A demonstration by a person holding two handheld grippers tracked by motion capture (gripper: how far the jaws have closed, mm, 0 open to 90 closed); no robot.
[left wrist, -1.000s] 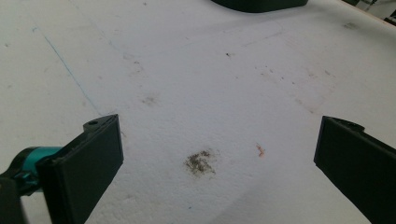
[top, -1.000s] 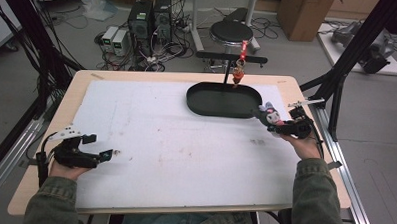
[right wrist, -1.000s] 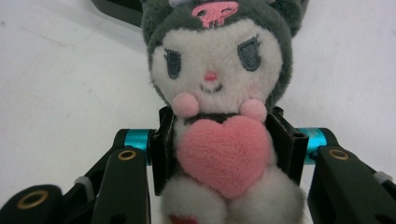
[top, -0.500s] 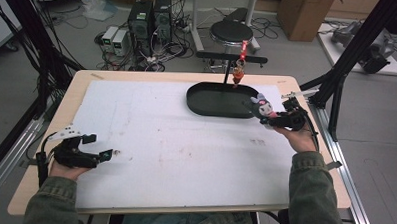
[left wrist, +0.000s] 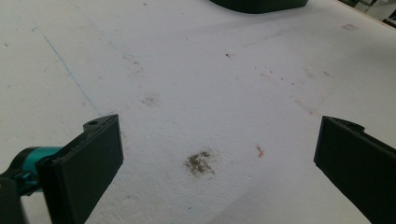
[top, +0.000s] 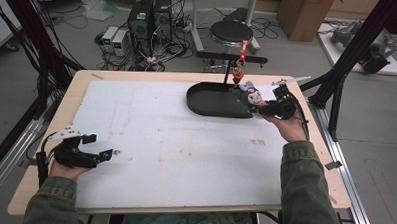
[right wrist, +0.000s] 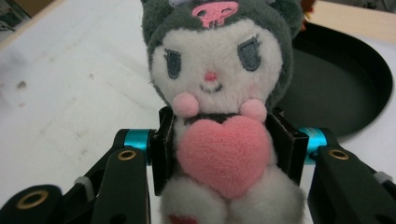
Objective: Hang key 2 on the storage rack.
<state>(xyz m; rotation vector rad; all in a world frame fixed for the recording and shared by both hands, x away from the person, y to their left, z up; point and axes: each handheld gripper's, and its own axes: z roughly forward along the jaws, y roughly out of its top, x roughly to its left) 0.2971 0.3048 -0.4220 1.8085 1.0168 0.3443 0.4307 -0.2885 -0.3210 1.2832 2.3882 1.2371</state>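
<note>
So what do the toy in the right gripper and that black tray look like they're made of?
The plush toy, clamped at its body between the right gripper's jaws, looks like soft fuzzy fabric: napped pile, stitched eyes, a fleecy pink heart. The black tray seems hard, probably plastic or coated metal: smooth, matte, with an even raised rim. The pictures can't settle which.
</note>
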